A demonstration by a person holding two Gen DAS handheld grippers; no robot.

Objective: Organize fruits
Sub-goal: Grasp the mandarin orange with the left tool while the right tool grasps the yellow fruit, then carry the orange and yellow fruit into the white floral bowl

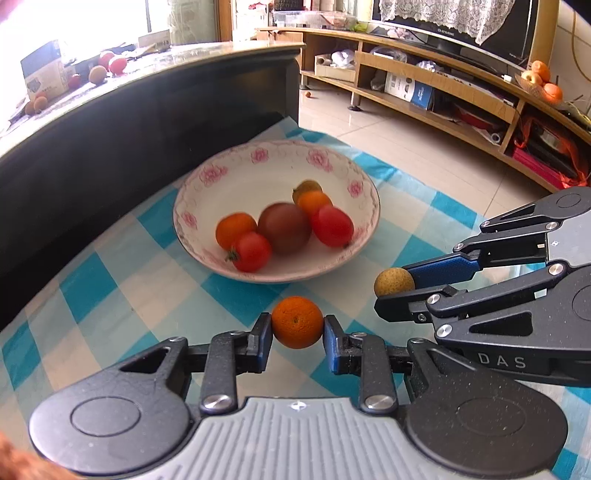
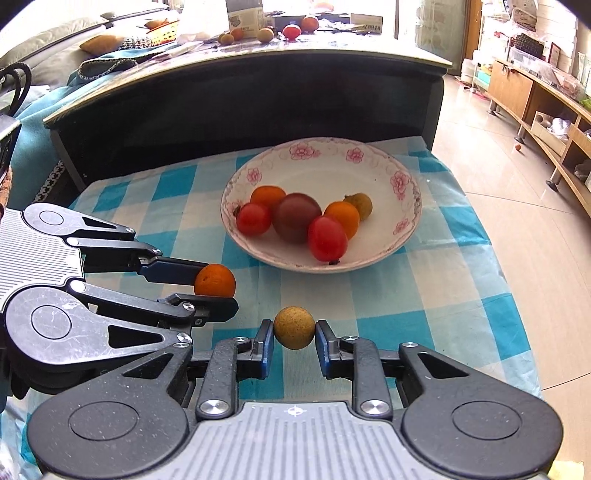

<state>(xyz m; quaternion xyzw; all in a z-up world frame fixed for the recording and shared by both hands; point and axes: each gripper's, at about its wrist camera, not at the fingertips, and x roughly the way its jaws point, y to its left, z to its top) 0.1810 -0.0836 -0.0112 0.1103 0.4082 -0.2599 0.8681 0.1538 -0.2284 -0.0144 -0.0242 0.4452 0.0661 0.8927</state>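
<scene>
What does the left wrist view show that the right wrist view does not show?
Only the left wrist view shows the television with its lace cover and the small plate of oranges on the long wooden shelf.

Only the right wrist view shows the brown cushion and the yellow basket at the far left.

Both views share the flowered bowl with six fruits in it, the blue checked cloth, the left gripper shut on the small orange, and the right gripper shut on the brownish round fruit.
</scene>
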